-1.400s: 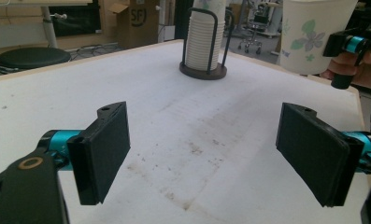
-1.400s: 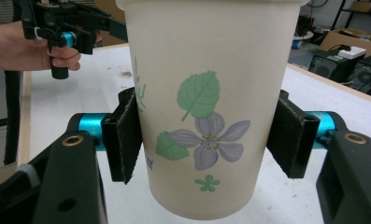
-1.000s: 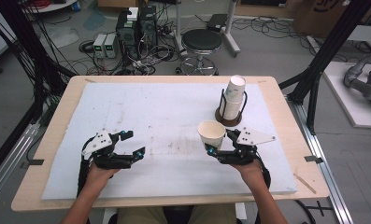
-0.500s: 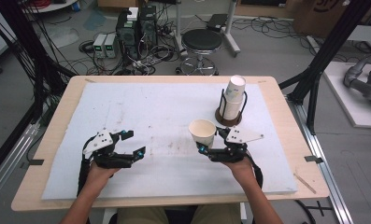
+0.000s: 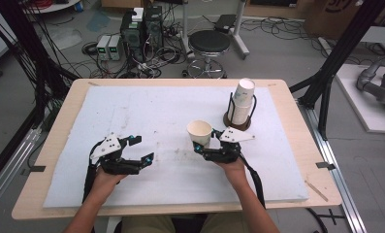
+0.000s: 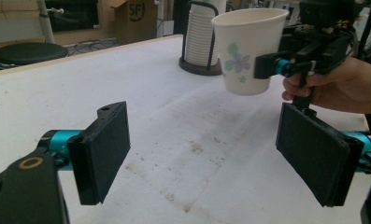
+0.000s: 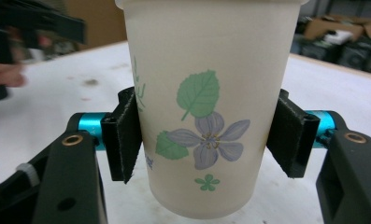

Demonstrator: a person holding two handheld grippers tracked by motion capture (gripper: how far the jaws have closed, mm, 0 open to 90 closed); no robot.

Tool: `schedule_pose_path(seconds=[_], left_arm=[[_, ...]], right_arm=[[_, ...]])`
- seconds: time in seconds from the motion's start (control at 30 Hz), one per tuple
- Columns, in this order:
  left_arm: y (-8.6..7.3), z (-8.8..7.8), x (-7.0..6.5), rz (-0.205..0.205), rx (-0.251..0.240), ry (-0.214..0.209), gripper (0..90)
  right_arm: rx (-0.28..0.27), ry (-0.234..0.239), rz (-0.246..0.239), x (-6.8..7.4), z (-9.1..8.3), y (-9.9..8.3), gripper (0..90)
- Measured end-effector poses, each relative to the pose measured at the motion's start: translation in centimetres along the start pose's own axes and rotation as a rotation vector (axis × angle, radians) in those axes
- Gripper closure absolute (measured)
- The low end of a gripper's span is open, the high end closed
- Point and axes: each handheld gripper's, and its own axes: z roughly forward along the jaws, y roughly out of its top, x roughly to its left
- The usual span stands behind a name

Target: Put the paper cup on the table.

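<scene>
Above the middle of the white foam mat (image 5: 146, 116), the right gripper (image 5: 203, 145) holds one paper cup (image 5: 200, 133) upright, its pads pressed on either side of the flower-printed wall, jaws only as wide as the cup. In the left gripper view the cup (image 6: 248, 49) hangs clear of the mat, its base off the surface; from the high view its inside looks bare, though the bottom is too small to make out. At about two o'clock from it stands the cup holder (image 5: 238, 116), a dark wire frame on a round base, with a stack of paper cups (image 5: 241, 99) nested in it; how many cannot be counted.

Compared with a second ago, the held cup and right gripper have shifted toward nine o'clock, away from the holder and nearer the mat's centre. The left gripper (image 5: 139, 149), at about eight o'clock from the cup, sits where it did, jaws spread wide with nothing between them.

In the right gripper view the cup's (image 7: 206, 107) rim is cut off at the top edge, and the left gripper behind it is blurred. The cup stack's top is likewise cut off in the left gripper view.
</scene>
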Motion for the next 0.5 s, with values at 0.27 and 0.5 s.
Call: schedule_pose_path(seconds=[0.27, 0.5], left_arm=[[0.0, 0.0, 0.0, 0.004, 0.005, -0.005, 17.7], [0.0, 0.0, 0.0, 0.0, 0.004, -0.002, 17.7]], right_arm=[[0.086, -0.097, 0.052, -0.8, 1.7, -0.9, 35.1], [0.195, -0.143, 0.059, -1.0, 2.8, -0.5, 35.1]])
